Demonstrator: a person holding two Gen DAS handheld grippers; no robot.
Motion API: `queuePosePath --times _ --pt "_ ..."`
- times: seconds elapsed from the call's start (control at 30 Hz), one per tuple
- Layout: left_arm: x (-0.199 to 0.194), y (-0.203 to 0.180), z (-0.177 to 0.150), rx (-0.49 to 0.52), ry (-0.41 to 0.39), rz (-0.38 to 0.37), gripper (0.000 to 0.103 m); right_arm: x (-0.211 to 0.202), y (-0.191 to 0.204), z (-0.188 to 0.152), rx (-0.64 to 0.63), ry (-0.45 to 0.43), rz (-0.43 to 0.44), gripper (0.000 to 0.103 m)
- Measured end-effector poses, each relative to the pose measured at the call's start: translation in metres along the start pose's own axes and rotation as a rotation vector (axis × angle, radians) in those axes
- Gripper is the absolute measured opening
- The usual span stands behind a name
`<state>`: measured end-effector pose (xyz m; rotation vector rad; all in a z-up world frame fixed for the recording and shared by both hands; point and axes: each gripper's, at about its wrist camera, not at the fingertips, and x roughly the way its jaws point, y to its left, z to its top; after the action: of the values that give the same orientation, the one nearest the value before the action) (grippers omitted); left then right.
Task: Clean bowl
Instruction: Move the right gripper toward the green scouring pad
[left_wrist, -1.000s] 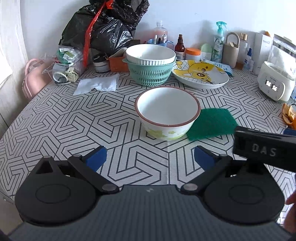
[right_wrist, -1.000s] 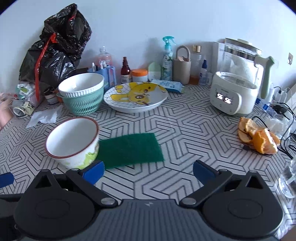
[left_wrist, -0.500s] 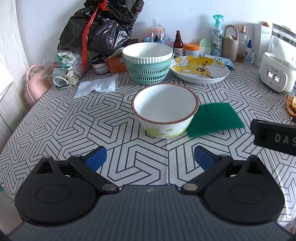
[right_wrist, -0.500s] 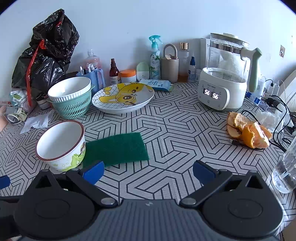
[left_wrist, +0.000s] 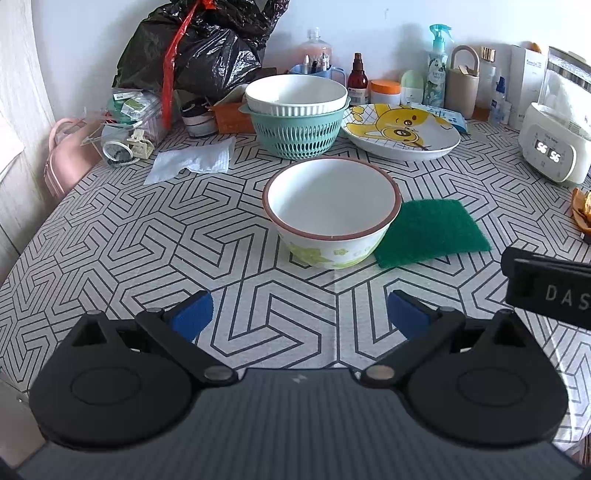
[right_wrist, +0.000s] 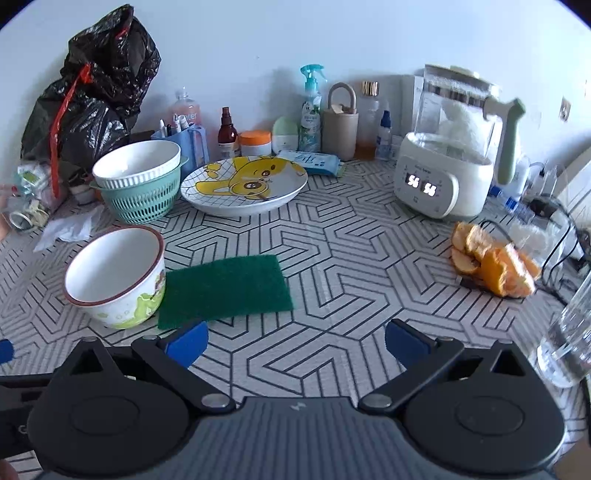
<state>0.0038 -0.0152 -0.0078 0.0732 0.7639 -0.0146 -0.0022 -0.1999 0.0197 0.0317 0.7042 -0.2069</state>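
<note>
At the far left a black rubbish bag (left_wrist: 199, 44) tied with red tape leans against the wall, with a crumpled tissue (left_wrist: 192, 160) lying on the patterned tablecloth (left_wrist: 110, 240) nearer the camera. Right of the bag, a white ribbed bowl (left_wrist: 295, 96) sits nested in a teal colander (left_wrist: 299, 133). The bowl (left_wrist: 332, 214) to be cleaned (white inside, brown rim, green flowers on its outer wall) stands upright and empty in the middle of the table, near of the colander. Touching its right side lies a flat green scouring pad (left_wrist: 430, 230). The left gripper (left_wrist: 300, 314) hovers near of the bowl, its blue-padded jaws spread wide with nothing between them. Far of the pad rests a plate with a yellow cartoon bear (left_wrist: 400, 131), and behind it a row of bottles and jars along the wall, among them a teal spray bottle (right_wrist: 311, 107). The right gripper (right_wrist: 297, 343) is likewise wide apart and empty, poised near of the pad's right half. Further right stands a white electric kettle (right_wrist: 443, 184) whose display reads 56, then orange peel (right_wrist: 495, 260) near a black cable, and at the right edge a clear glass (right_wrist: 569, 339)
</note>
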Motion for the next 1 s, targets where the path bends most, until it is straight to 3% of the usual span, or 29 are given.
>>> queuePosePath --times 1.0 --pt "0.0064 0.0005 0.0012 -0.008 0.03 -0.006 0.103 0.0057 0.0048 -0.0016 0.015 0.064 0.05 0.103"
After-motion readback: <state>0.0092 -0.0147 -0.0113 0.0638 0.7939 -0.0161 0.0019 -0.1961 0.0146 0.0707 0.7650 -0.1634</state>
